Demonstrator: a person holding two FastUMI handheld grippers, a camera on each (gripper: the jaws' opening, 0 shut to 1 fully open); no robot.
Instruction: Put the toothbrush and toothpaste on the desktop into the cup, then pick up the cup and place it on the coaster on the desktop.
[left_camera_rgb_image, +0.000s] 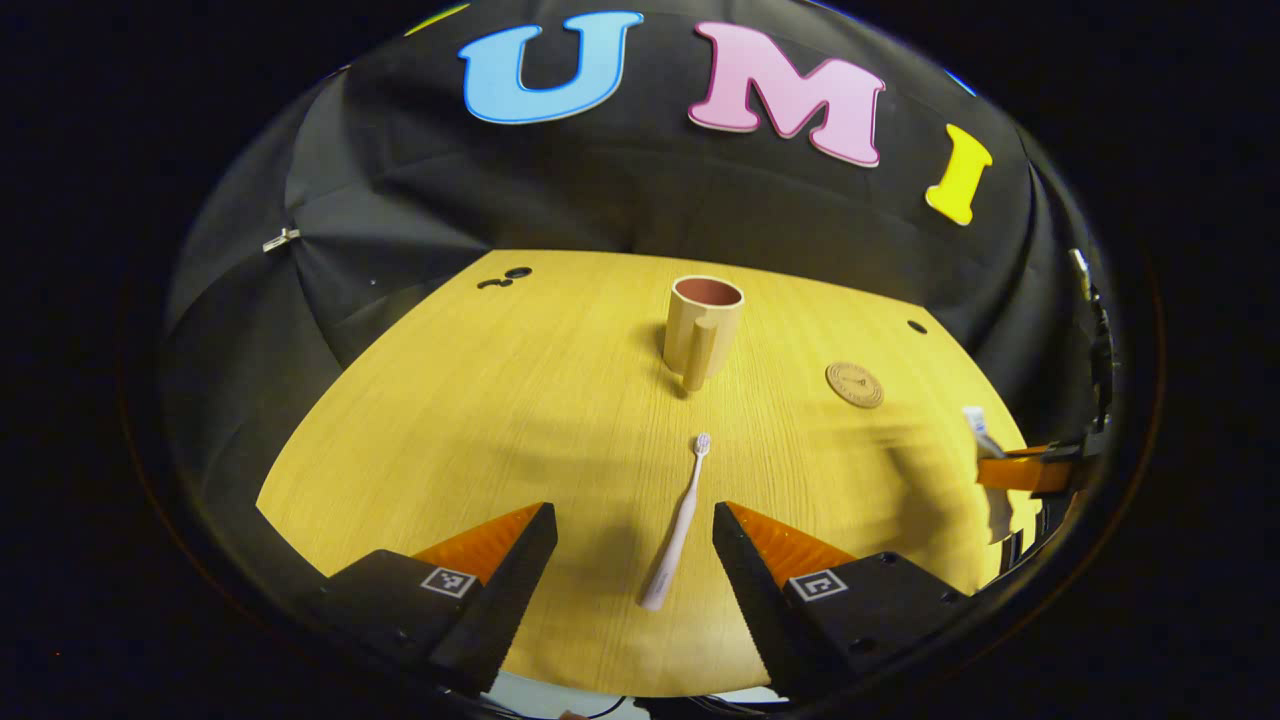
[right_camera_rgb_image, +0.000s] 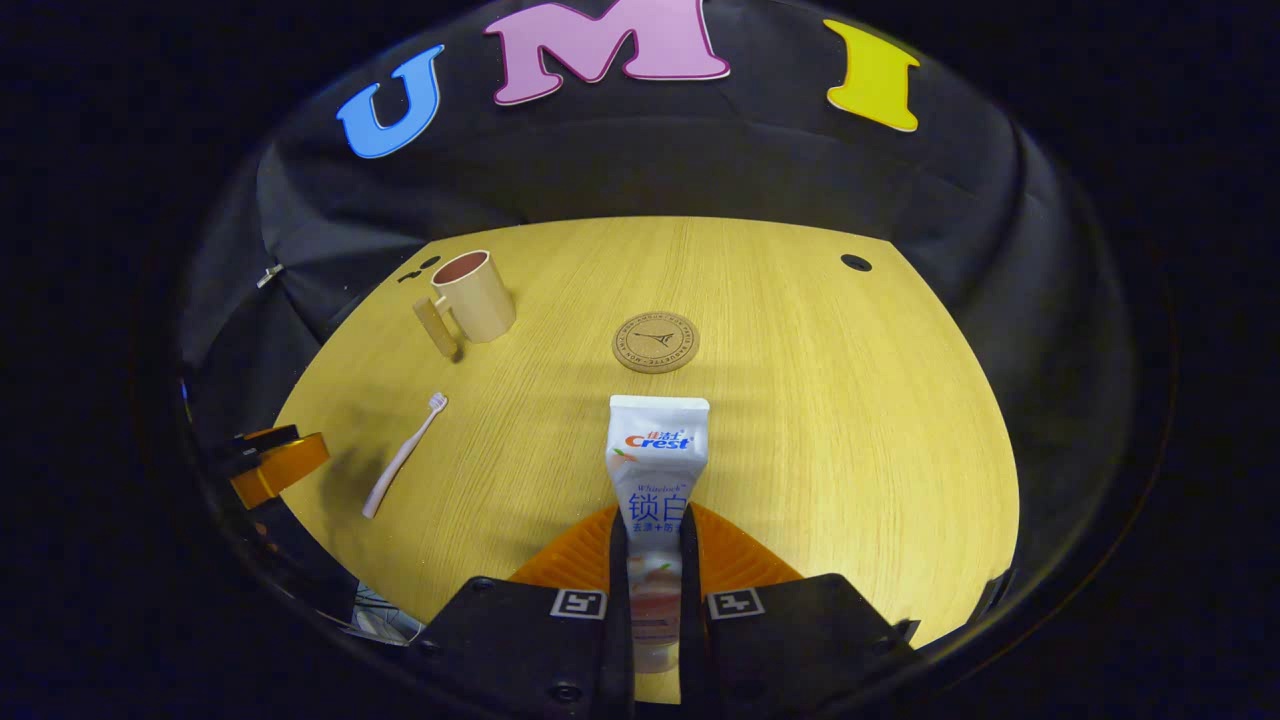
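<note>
Black cloth (left_camera_rgb_image: 620, 200) hangs round the booth on every side, pinned at one fold by a small clip (left_camera_rgb_image: 281, 239). In front of it stands the desk (right_camera_rgb_image: 850, 420), a pale wood-grain top with rounded corners and a few dark cable holes near its far edge (one sits at the far right corner in the right gripper view).

The cup (left_camera_rgb_image: 702, 330) stands upright toward the back, handle facing the near side. The coaster (right_camera_rgb_image: 656, 343) lies flat to its right, well apart from it. The toothbrush (left_camera_rgb_image: 678, 525) lies on the desk, bristles pointing toward the cup.

The left gripper (left_camera_rgb_image: 634, 550) hangs wide open above the brush handle, holding nothing. The right gripper (right_camera_rgb_image: 655, 570) is clamped on the toothpaste (right_camera_rgb_image: 657, 450), both fingers pressing the tube, its flat end pointing toward the coaster.
</note>
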